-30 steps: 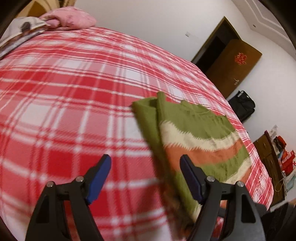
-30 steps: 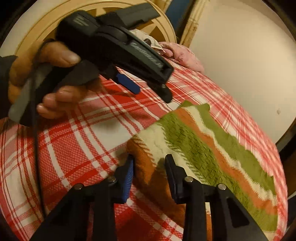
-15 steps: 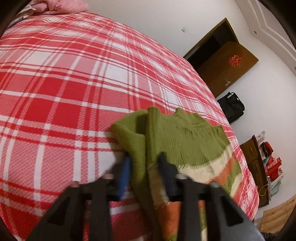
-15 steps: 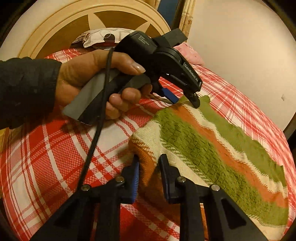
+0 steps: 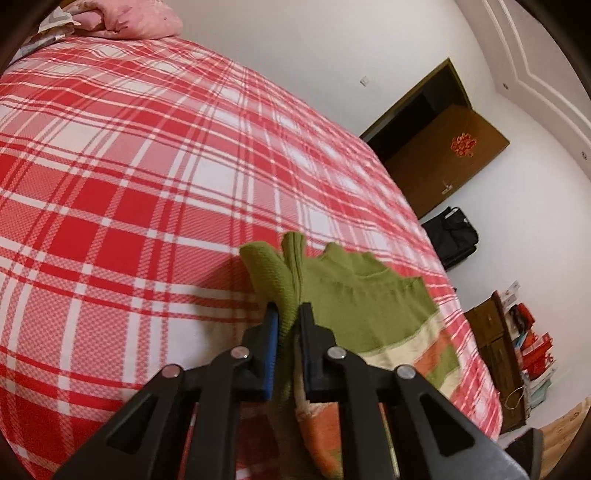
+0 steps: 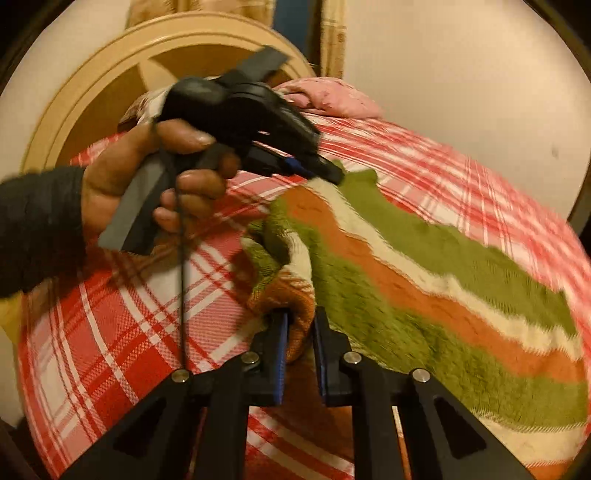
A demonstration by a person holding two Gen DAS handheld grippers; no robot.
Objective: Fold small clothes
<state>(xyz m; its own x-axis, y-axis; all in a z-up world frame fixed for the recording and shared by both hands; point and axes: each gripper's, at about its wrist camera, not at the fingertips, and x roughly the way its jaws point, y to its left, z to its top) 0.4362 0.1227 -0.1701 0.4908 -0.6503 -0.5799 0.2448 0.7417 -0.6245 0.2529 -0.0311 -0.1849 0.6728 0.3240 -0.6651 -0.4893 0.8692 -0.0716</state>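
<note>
Now both claws are closing on the striped green, cream and orange knitted sweater (image 6: 424, 280) lying on the red-and-white plaid bedspread (image 5: 129, 192), where a second ago they stood wide. The left gripper (image 5: 287, 325) is pinching its far green edge, the right gripper (image 6: 300, 328) its near orange corner, so the fold is probably about to begin.

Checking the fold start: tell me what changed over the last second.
Both grippers are closing on the striped sweater: the left gripper pinches its green edge, the right gripper its orange corner, now bunched and lifting. The plaid bedspread and pink pillow stayed put.
</note>
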